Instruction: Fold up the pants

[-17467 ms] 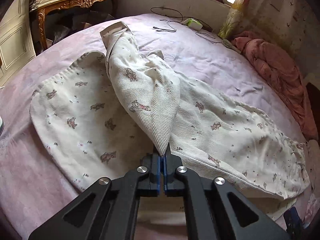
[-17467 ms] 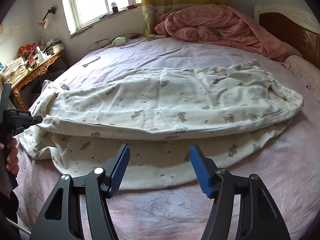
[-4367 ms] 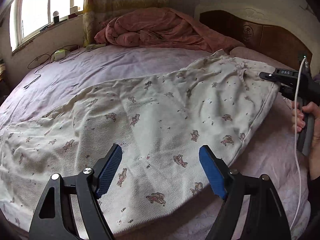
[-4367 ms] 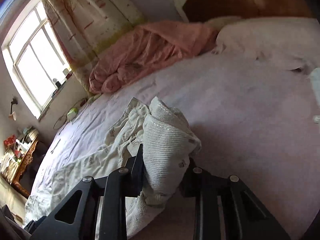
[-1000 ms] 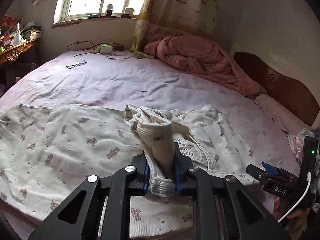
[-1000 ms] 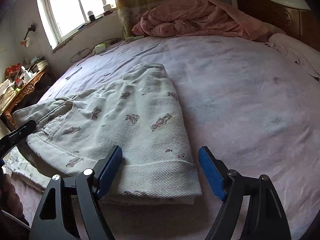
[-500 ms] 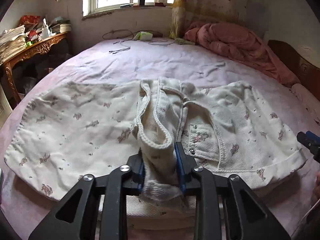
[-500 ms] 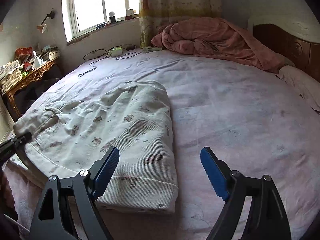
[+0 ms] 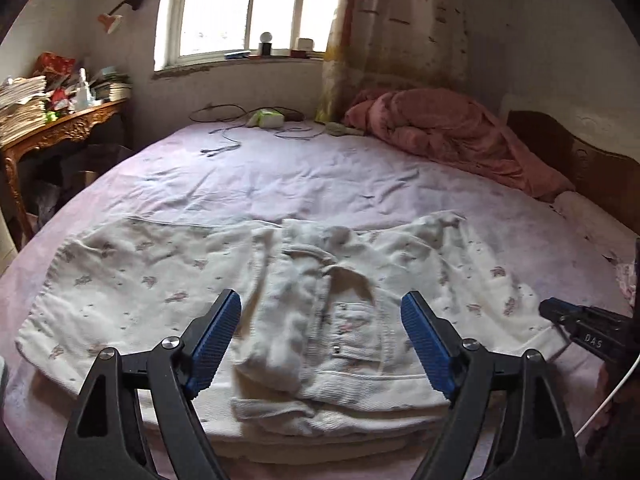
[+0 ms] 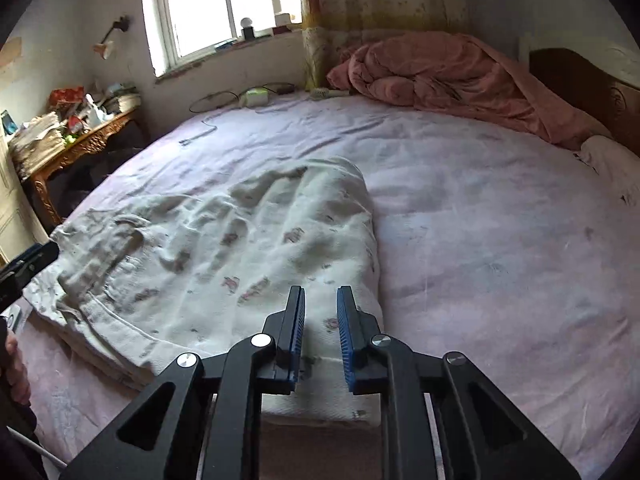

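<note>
The white printed pants (image 9: 160, 280) lie folded on the pink bed (image 9: 320, 176), the waistband part (image 9: 320, 320) laid over the legs. My left gripper (image 9: 322, 336) is open and empty just above the waistband. In the right wrist view the pants (image 10: 240, 256) lie as a flat stack. My right gripper (image 10: 320, 332) hovers over the folded edge nearest me, its jaws narrowed to a small gap with nothing between them. The right gripper's tip also shows in the left wrist view (image 9: 576, 320), beside the pants' right edge.
A crumpled pink quilt (image 10: 440, 68) lies at the bed's far right by the wooden headboard (image 10: 592, 84). Cables and a small white box (image 9: 266, 118) lie near the window. A cluttered carved table (image 9: 52, 128) stands at the left.
My left gripper has opened and let go of the waistband, which now lies on the pants. My right gripper's jaws have closed from wide open to a narrow gap over the folded edge.
</note>
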A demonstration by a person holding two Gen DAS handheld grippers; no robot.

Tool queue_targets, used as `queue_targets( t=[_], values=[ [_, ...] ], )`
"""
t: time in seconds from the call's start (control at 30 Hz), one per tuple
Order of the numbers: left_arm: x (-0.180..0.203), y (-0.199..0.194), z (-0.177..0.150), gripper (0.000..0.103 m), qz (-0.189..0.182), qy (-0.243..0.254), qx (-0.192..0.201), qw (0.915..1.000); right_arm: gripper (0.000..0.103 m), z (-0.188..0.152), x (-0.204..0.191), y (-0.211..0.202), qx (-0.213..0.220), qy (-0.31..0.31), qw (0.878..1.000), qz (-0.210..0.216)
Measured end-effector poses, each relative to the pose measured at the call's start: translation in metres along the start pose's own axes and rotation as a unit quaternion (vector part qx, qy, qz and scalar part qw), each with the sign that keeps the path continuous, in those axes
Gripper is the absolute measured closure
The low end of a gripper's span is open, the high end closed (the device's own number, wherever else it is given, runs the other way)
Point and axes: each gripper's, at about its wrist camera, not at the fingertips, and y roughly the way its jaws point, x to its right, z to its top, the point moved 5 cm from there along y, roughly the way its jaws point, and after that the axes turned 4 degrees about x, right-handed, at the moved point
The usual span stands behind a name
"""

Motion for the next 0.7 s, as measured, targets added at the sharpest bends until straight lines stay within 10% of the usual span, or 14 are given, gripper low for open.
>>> queue_targets(
  t=[0.33,0.7],
  values=[
    [-0.017,0.059,-0.048,0.024,0.101,0.029,-0.096,0.9898,0.086,-0.036,0.029,0.026,-0.041,0.057,0.996,0.059],
    [-0.012,0.016,-0.004,0.026,0.048,0.009,-0.018,0.9986,0.086,0.016,0.009,0.008,-0.017,-0.037,0.999,0.014]
  ],
)
